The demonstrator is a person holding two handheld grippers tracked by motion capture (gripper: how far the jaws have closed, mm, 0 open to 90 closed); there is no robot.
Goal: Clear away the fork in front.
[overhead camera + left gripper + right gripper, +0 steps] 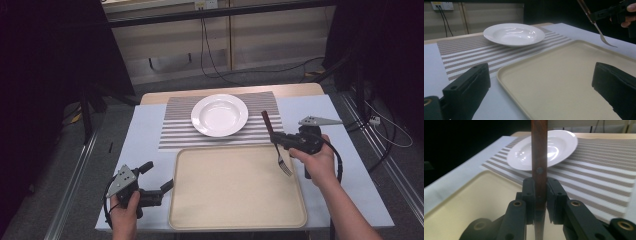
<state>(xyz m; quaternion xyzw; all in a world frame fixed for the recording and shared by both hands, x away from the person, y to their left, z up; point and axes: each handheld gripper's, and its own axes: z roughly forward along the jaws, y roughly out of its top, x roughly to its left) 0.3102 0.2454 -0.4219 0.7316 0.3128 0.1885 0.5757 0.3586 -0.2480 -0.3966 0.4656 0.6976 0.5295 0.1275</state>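
Note:
A fork (pixel 278 145) with a brown wooden handle hangs tines down over the right edge of the beige tray (pixel 235 210). My right gripper (pixel 275 138) is shut on the handle (pixel 539 157), which stands upright between its jaws. The fork (pixel 596 25) also appears at the upper right of the left gripper view. A white plate (pixel 219 114) rests on the striped placemat (pixel 175 127) beyond the tray. My left gripper (pixel 159 177) is open at the tray's left edge, low over the table, nothing between its jaws.
The grey-blue table top (pixel 140 135) lies around the tray and placemat. Cables and a wall socket (pixel 441 5) sit behind the table. Metal rails run along the floor on both sides.

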